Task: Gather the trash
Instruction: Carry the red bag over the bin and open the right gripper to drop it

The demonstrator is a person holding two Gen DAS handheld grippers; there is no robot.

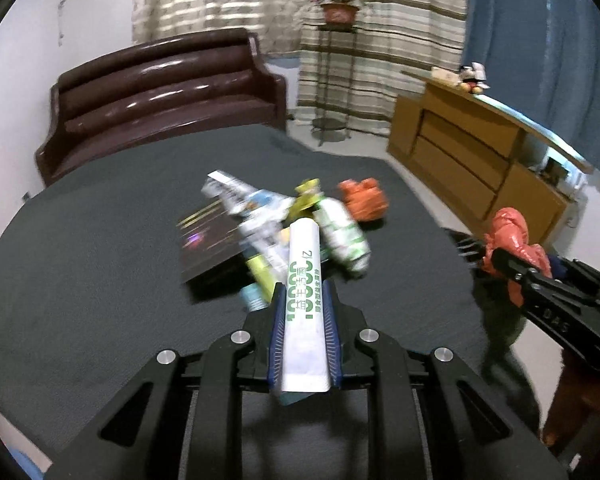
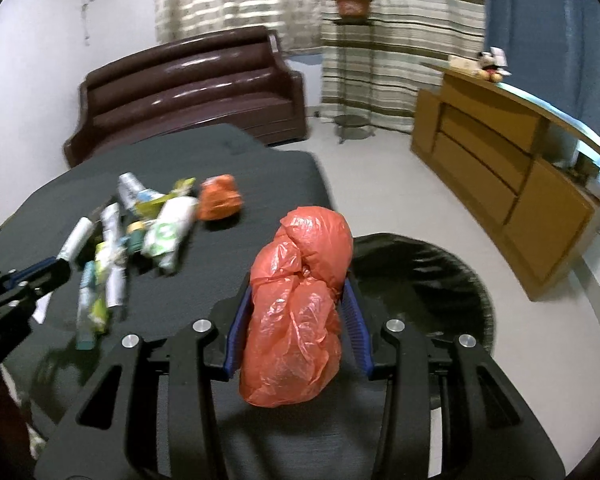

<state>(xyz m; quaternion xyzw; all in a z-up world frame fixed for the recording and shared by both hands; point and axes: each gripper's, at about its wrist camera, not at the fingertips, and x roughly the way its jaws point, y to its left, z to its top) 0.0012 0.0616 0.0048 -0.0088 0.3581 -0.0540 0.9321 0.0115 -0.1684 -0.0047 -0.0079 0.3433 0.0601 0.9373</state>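
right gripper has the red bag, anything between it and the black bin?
Nothing visible. The right gripper is shut on the red plastic bag at the table edge; the black bin sits open on the floor just beyond, with clear space between.

Right hand-held gripper is clamped on a crumpled red plastic bag, up over the dark bench. Left of it, a heap of wrappers, a small orange wad beside; black bin below right.
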